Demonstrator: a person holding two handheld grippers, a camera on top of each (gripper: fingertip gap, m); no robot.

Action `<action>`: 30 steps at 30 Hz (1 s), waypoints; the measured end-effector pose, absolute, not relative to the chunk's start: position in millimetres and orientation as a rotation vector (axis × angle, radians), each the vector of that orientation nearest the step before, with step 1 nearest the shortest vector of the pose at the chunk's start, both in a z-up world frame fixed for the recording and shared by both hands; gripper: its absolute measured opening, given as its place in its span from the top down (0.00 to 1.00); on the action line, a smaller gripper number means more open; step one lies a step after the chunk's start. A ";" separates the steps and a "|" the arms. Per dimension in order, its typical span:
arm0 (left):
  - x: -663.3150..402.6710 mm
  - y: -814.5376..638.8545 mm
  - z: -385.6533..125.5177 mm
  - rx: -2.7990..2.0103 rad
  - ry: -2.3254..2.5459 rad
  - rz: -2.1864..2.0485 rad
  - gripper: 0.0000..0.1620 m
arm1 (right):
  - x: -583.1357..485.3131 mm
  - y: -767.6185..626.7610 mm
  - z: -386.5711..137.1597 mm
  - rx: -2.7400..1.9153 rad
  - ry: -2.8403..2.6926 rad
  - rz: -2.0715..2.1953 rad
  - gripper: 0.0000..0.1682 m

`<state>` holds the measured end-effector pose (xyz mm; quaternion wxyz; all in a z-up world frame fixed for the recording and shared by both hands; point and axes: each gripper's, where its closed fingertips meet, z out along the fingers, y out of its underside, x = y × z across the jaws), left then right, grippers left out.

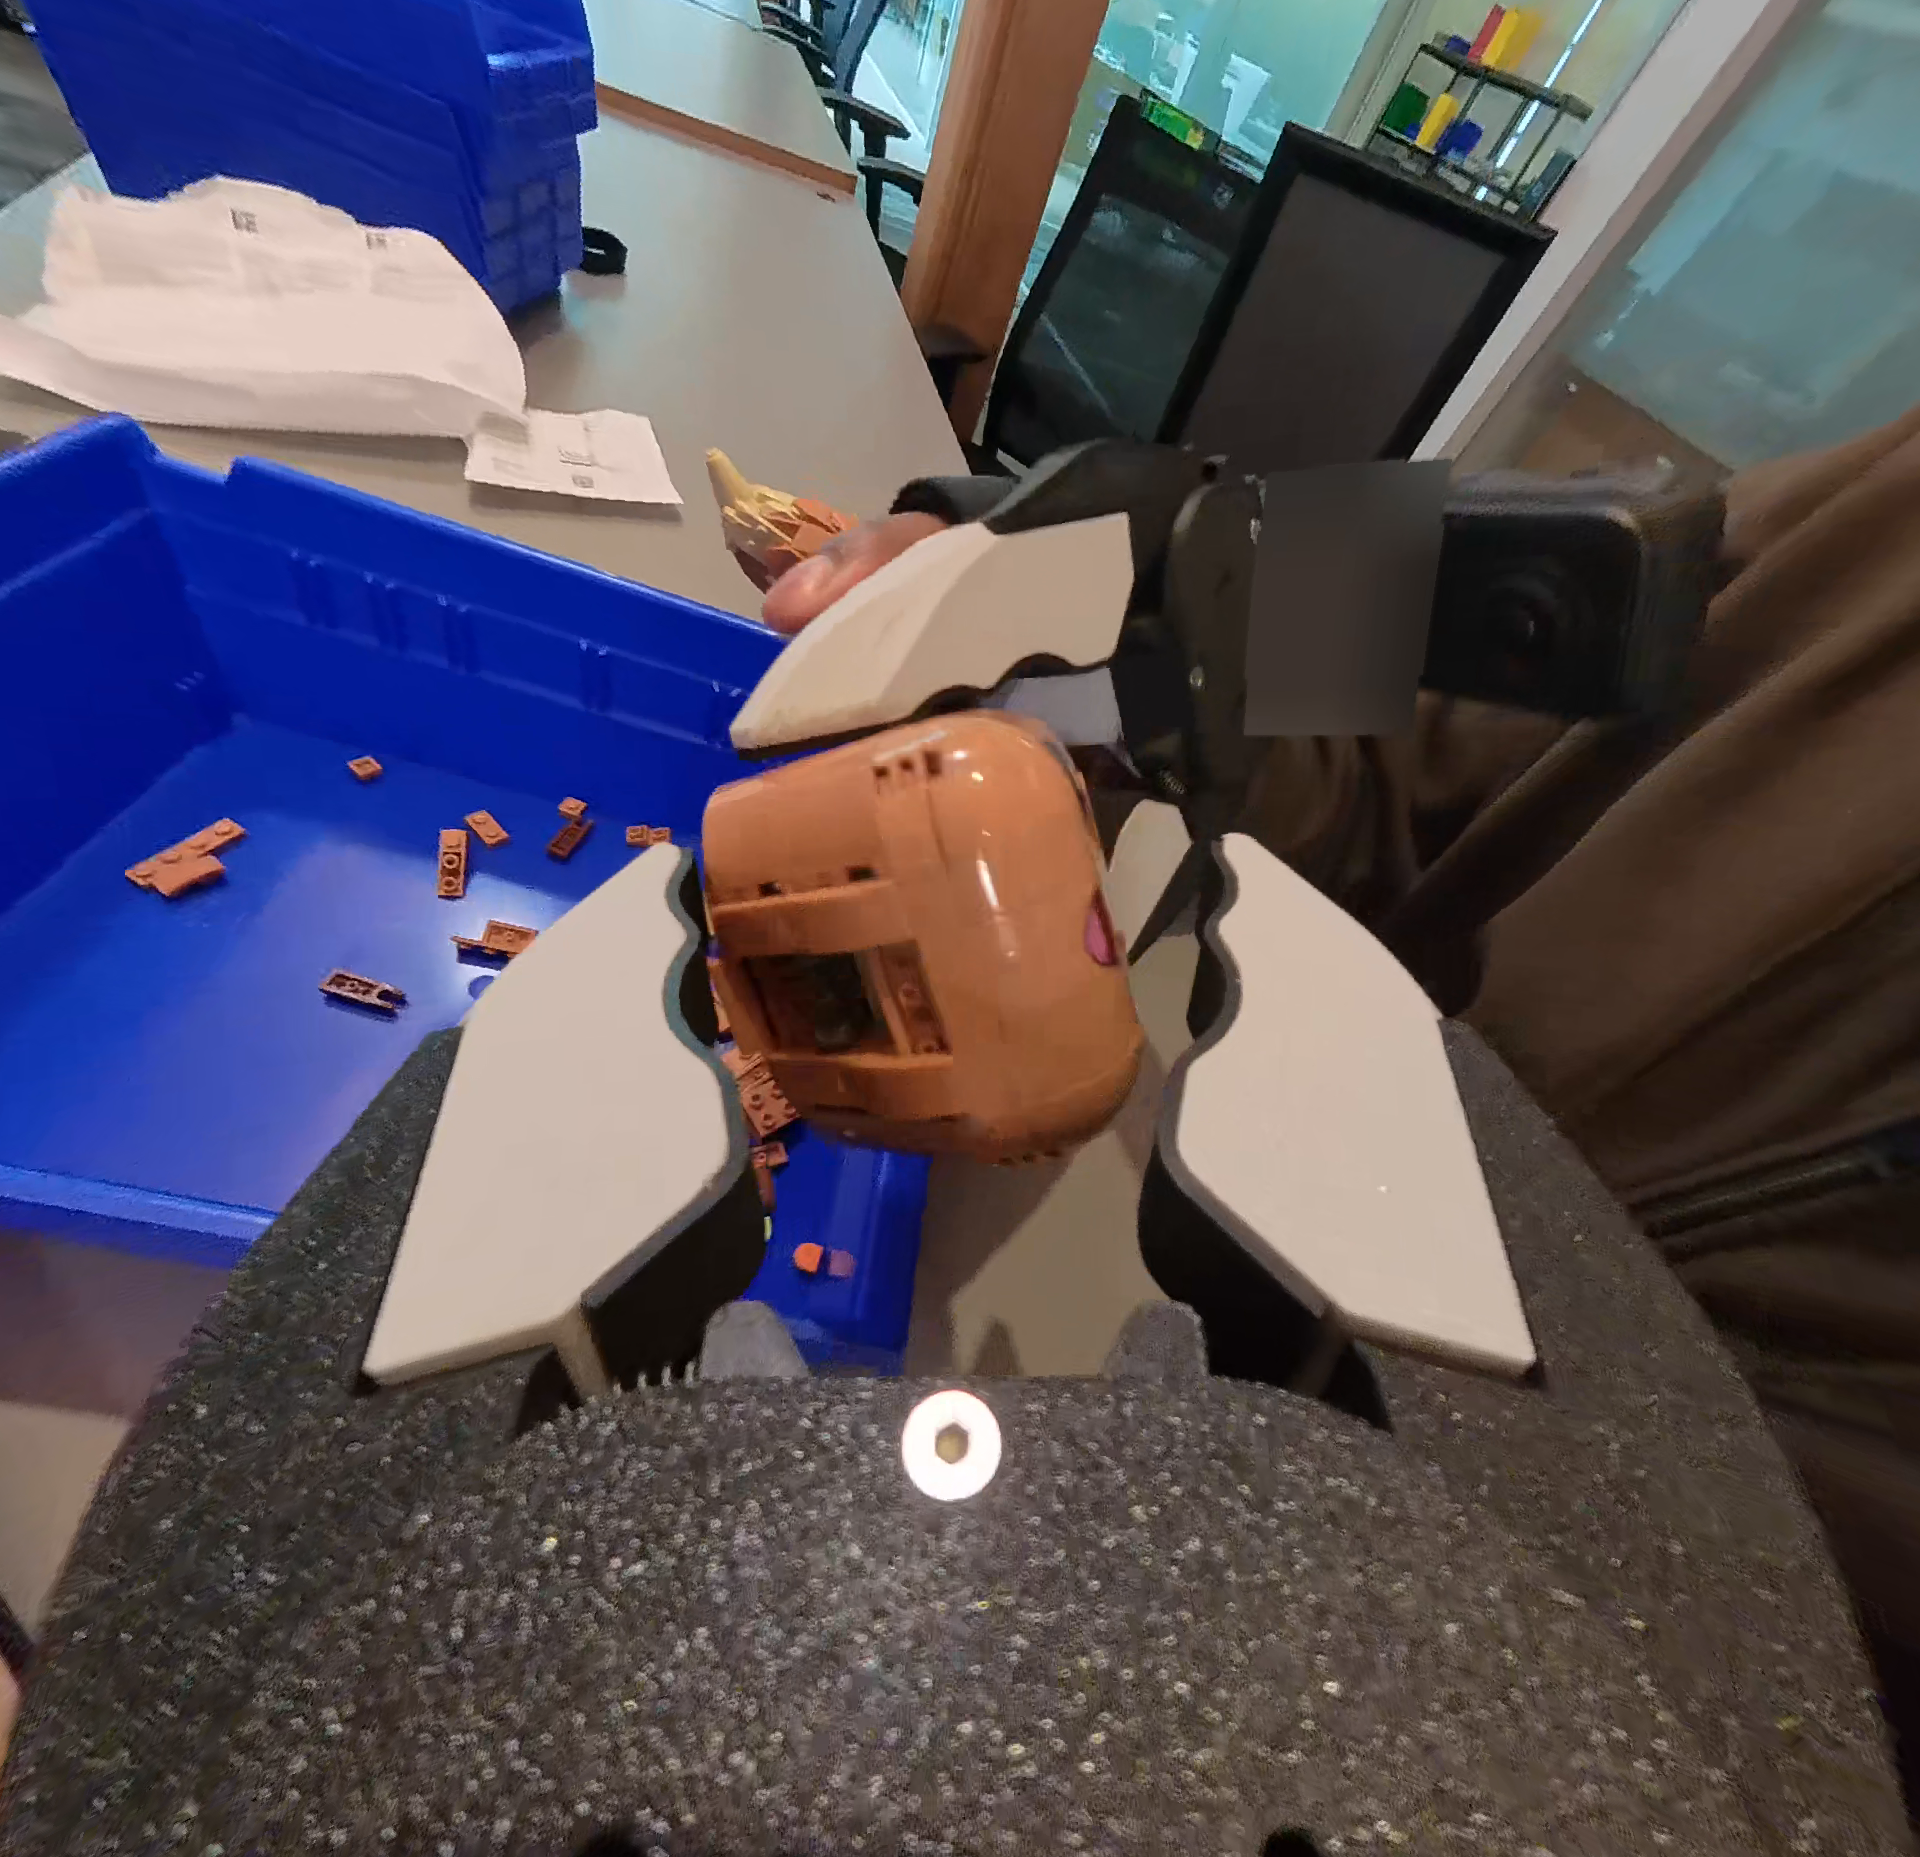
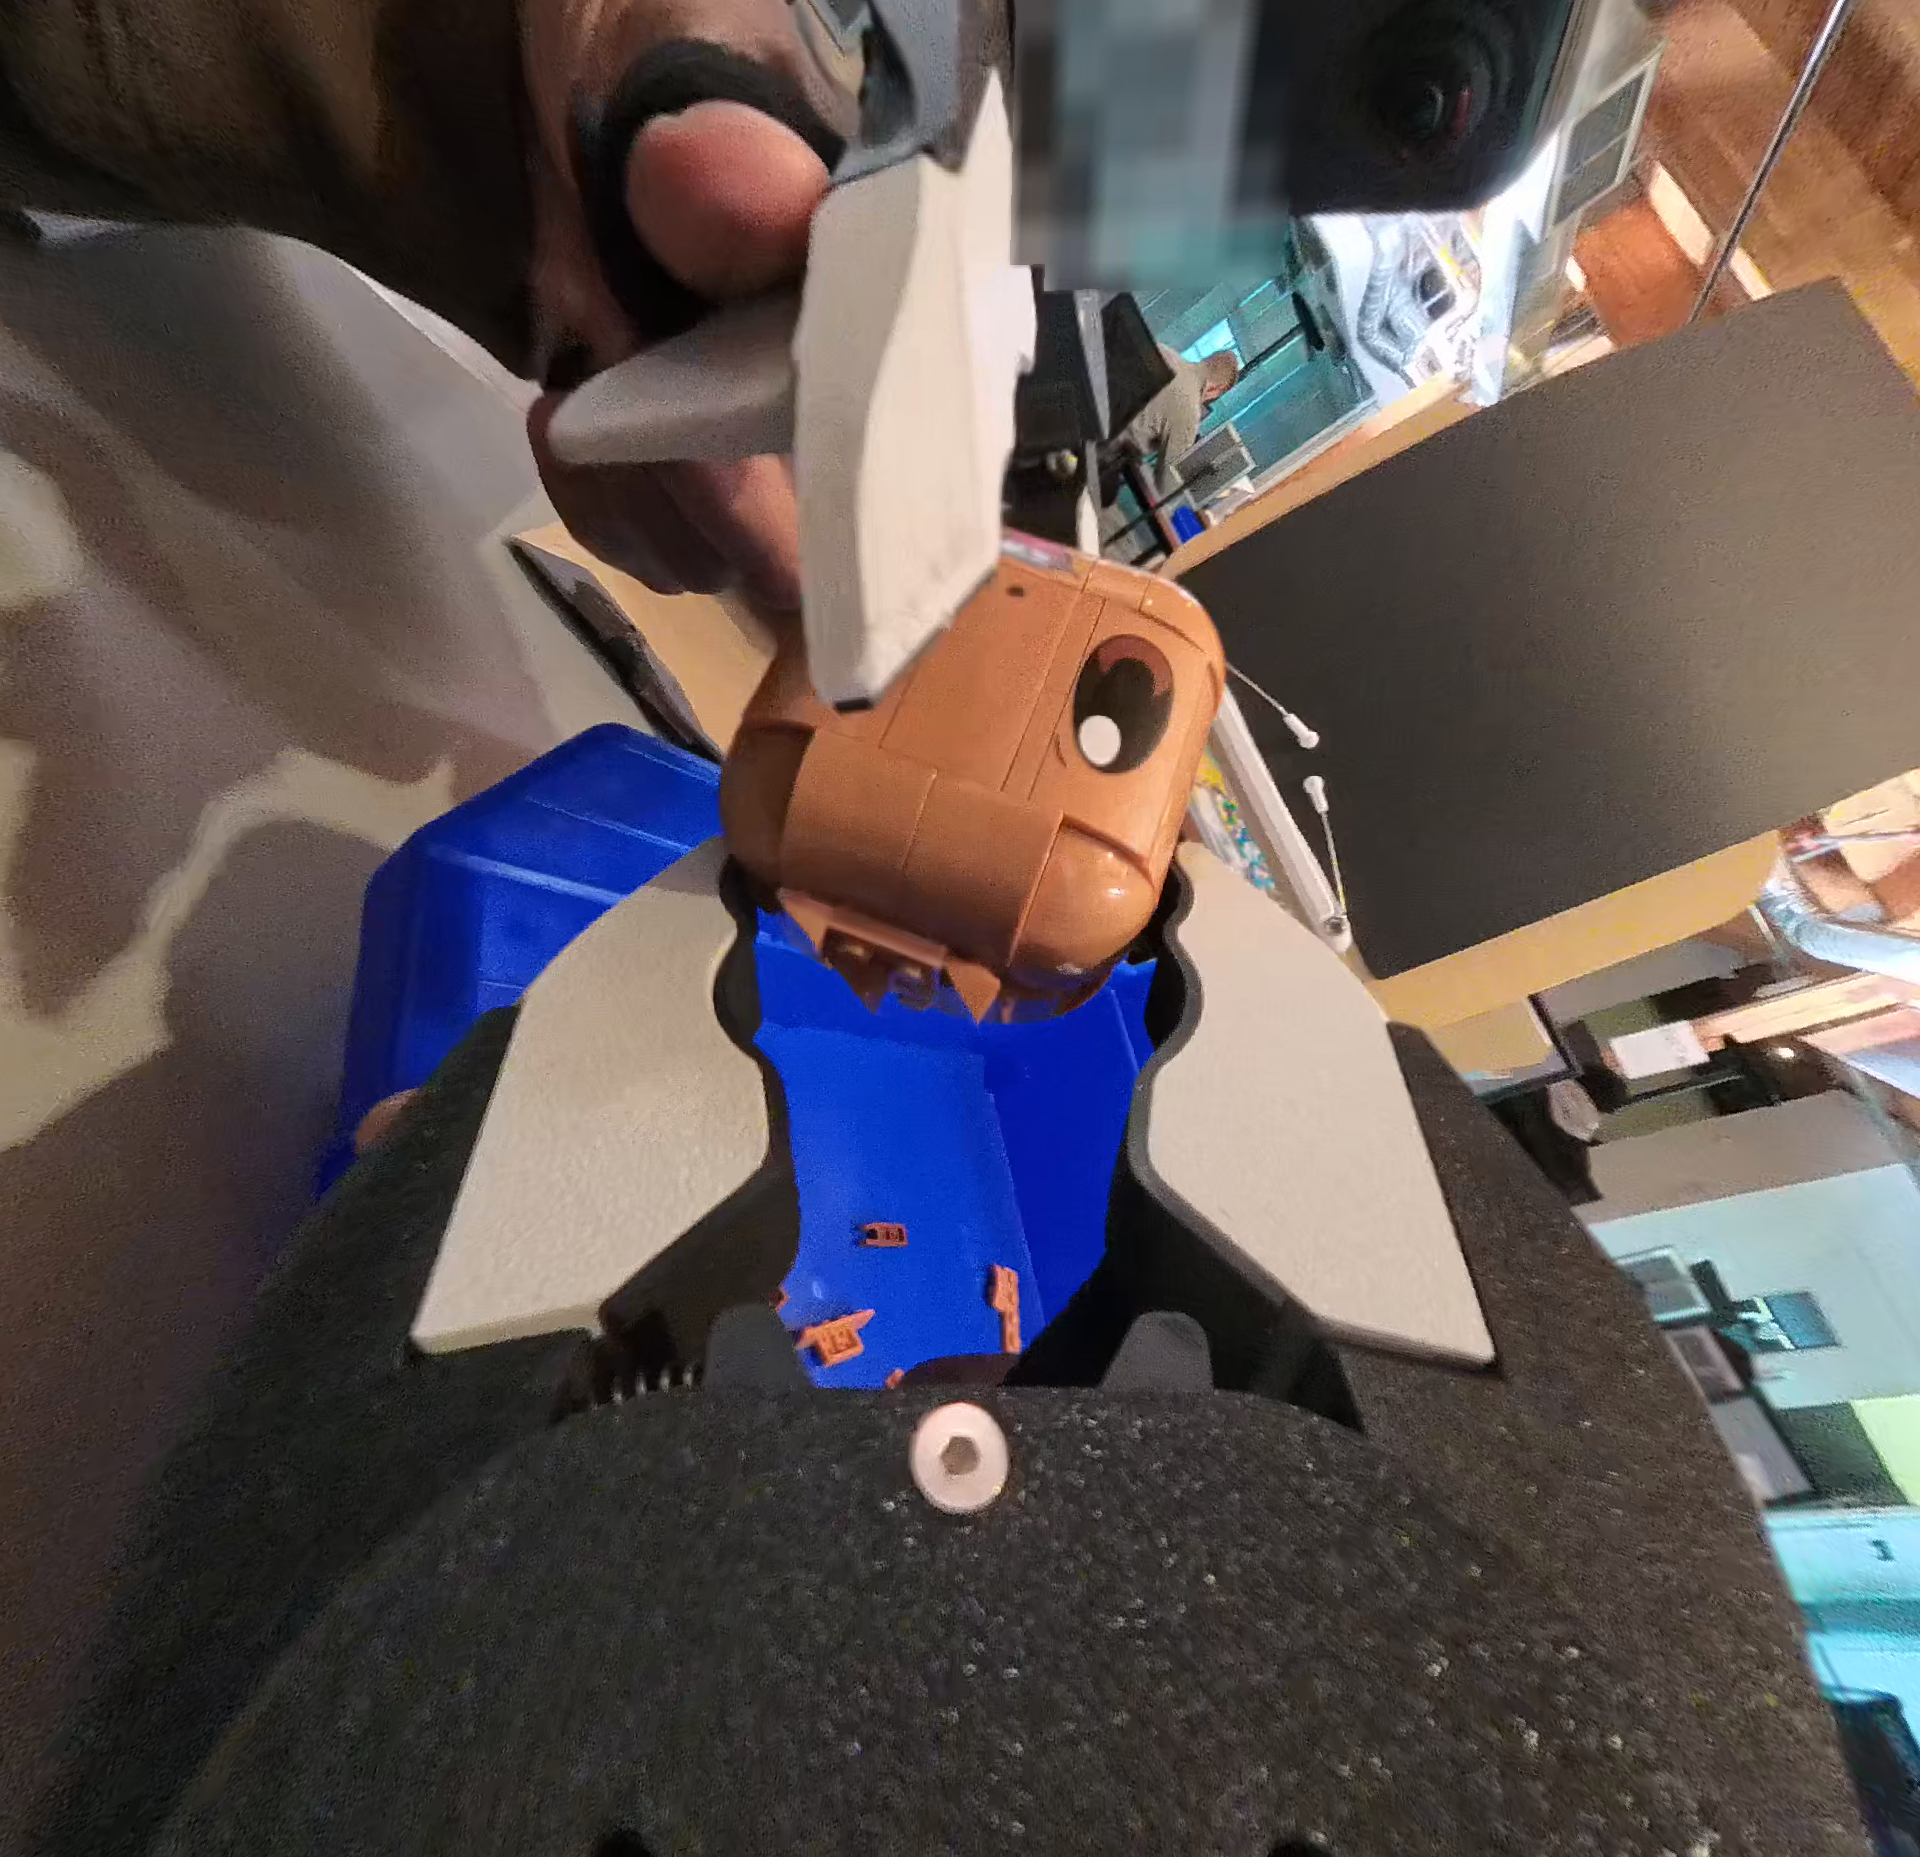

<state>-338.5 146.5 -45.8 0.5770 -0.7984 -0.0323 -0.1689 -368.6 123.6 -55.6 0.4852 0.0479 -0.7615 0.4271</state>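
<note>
The left gripper (image 1: 940, 908) and the right gripper (image 2: 951, 898) both meet at a rounded tan brick-built head (image 1: 914, 934), which hangs in the air above the near corner of a blue bin (image 1: 125, 581). In the right wrist view the right gripper's jaws clamp the head's lower end, while the left gripper's grey fingers (image 2: 894, 436) press on its top. In the left wrist view the left jaws stand spread, one finger touching the head; whether they truly pinch it cannot be told. The main risk is slippage: the shell is glossy, curved plastic, and flat matte pads find little purchase on it. A squeeze across its seams could also pop plates loose (small brown plates (image 1: 452, 862) already lie scattered on the bin floor). The open underside shows studs and a dark cavity, so it looks weaker there.
</note>
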 end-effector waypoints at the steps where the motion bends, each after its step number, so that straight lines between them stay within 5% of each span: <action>1: -338.0 146.2 -46.6 -1.871 -0.069 -0.394 0.43 | -368.4 124.1 -56.1 0.112 -1.864 1.048 0.57; 30: -340.6 159.5 -51.6 -1.835 -0.204 -0.566 0.44 | -364.9 129.1 -46.0 0.167 -1.770 0.967 0.60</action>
